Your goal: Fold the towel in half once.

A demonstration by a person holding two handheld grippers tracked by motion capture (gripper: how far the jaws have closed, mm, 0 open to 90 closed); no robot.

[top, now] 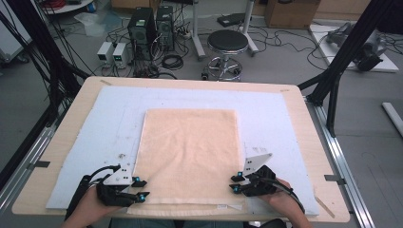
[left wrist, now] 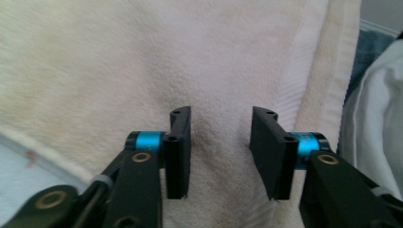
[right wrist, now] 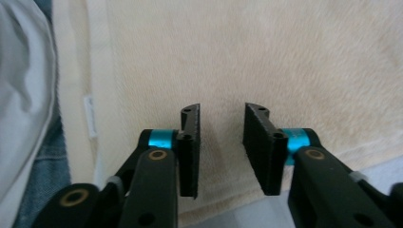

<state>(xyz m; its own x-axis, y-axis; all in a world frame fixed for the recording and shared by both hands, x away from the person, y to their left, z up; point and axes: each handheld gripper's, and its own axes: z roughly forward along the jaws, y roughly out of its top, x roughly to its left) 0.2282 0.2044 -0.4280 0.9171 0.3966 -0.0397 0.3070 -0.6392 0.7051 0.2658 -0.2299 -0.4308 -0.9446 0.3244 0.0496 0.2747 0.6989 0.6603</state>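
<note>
A cream towel (top: 190,152) lies flat in the middle of the pale blue mat (top: 266,118), its near hem at the table's front edge. My left gripper (top: 141,188) rests at the towel's near left corner, jaws open over the terry cloth (left wrist: 95,61). My right gripper (top: 235,183) sits at the near right corner, also open, with towel (right wrist: 285,57) showing between its jaws. In the left gripper view the left gripper (left wrist: 220,142) holds nothing. The right gripper (right wrist: 221,142) likewise has only cloth beneath the gap. A small white label (right wrist: 89,116) hangs at the hem.
The mat covers a wooden table (top: 304,123). Beyond the far edge stand a round black stool (top: 227,42), computer towers (top: 142,28) and tangled cables on the floor. Black frame posts (top: 349,52) rise at right and left. The person's clothing (left wrist: 375,118) is close behind the hem.
</note>
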